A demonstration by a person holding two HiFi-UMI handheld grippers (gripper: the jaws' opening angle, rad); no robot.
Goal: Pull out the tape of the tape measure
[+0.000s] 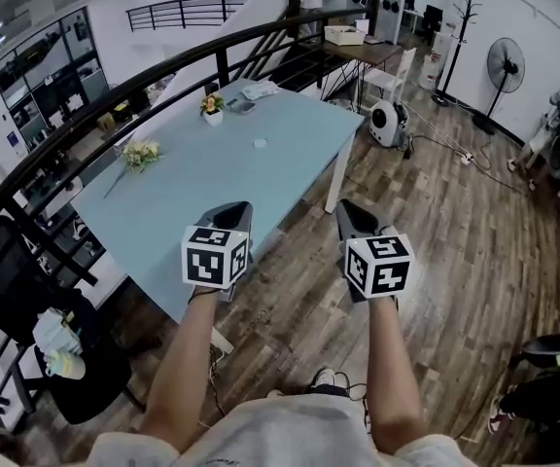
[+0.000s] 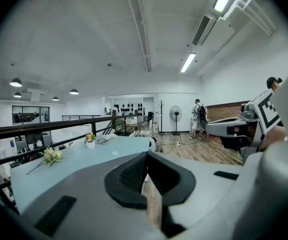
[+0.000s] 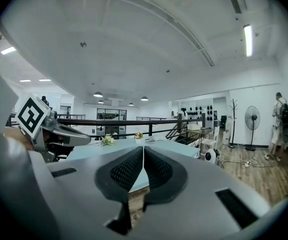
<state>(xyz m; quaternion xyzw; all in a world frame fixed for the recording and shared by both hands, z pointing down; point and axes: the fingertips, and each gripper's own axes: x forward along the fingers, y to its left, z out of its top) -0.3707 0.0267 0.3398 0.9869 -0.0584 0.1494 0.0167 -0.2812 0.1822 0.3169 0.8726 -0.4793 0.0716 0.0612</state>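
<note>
1. The table (image 1: 212, 178) had a smooth, pale blue, faintly glossy top.
2. Beside the table, the floor (image 1: 455, 232) was wood-grain planking.
3. Behind the table, the railing (image 1: 173, 64) looked black metal.
4. The left gripper (image 2: 146, 155) was matt grey plastic.

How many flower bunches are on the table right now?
2: a small potted bunch at the table's far end, and a loose bunch lying by its left edge. None looks hidden.

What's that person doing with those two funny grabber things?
A person stands by a long pale blue table, a grey two-jaw gripper in each hand. The left gripper and right gripper are both shut and empty, held up in the air. Nothing is being handled yet. A small white round thing on the table is too small to identify.
</note>
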